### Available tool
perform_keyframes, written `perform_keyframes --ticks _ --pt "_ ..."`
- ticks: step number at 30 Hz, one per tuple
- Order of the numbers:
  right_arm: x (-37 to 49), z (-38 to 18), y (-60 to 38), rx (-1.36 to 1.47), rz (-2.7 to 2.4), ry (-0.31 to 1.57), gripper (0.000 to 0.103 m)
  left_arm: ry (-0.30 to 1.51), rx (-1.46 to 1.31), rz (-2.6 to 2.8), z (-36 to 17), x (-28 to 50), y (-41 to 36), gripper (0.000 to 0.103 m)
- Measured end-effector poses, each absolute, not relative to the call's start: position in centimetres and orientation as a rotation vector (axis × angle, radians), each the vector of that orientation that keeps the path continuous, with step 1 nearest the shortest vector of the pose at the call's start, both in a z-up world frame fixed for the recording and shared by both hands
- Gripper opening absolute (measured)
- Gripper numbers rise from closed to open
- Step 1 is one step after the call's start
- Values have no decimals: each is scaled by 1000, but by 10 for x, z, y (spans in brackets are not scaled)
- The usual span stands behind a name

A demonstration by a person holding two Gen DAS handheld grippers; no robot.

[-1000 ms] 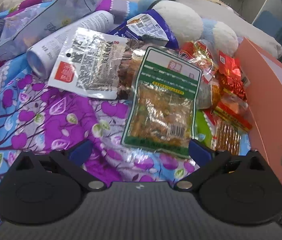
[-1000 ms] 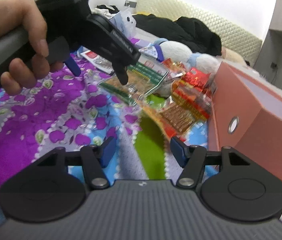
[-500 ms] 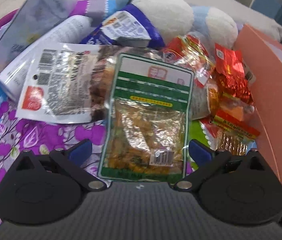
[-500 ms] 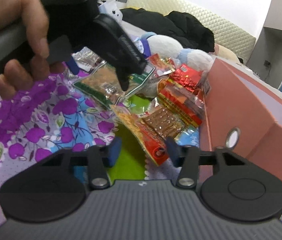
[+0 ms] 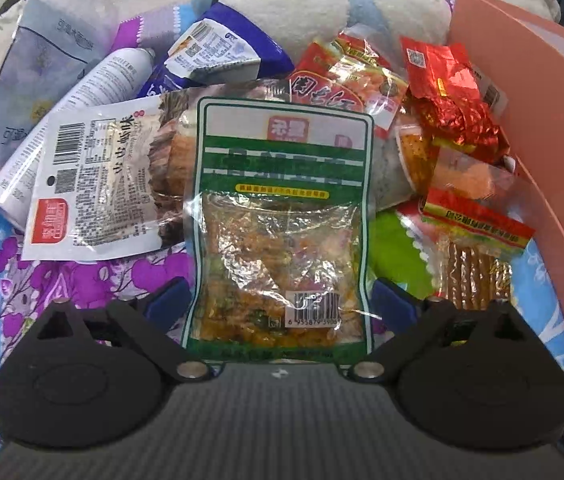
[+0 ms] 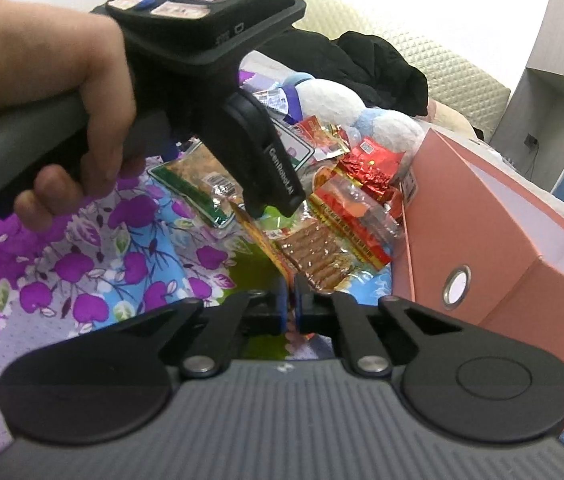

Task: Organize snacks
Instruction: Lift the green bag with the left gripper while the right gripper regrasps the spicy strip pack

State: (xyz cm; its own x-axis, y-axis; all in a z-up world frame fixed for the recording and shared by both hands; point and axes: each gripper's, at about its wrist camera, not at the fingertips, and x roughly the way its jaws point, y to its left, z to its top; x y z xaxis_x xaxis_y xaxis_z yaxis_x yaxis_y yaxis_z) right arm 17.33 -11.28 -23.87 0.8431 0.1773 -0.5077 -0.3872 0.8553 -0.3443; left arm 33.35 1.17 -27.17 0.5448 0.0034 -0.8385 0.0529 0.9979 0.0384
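The left gripper (image 5: 278,300) stands wide open with its blue fingers on either side of the lower end of the green-bordered snack pouch (image 5: 282,216), not closed on it. The right gripper (image 6: 289,300) is almost fully closed, its pads pinching the near corner of the red-edged packet of brown snack sticks (image 6: 314,252). That packet lies just ahead of the right fingers on the floral bedspread (image 6: 94,264), and the pink storage box (image 6: 482,248) stands to their right.
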Motion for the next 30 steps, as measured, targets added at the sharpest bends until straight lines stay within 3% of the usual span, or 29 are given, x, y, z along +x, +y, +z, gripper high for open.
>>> perform_keyframes --ticks 4,15,30 --pt "170 -234 -117 -441 314 480 4 958 48 -50 -264 320 13 92" --pt "153 -221 -120 -423 367 474 4 933 9 -67 -241 283 24 92" --pt "122 -201 -132 -378 443 522 3 1018 -79 -71 -216 215 30 93"
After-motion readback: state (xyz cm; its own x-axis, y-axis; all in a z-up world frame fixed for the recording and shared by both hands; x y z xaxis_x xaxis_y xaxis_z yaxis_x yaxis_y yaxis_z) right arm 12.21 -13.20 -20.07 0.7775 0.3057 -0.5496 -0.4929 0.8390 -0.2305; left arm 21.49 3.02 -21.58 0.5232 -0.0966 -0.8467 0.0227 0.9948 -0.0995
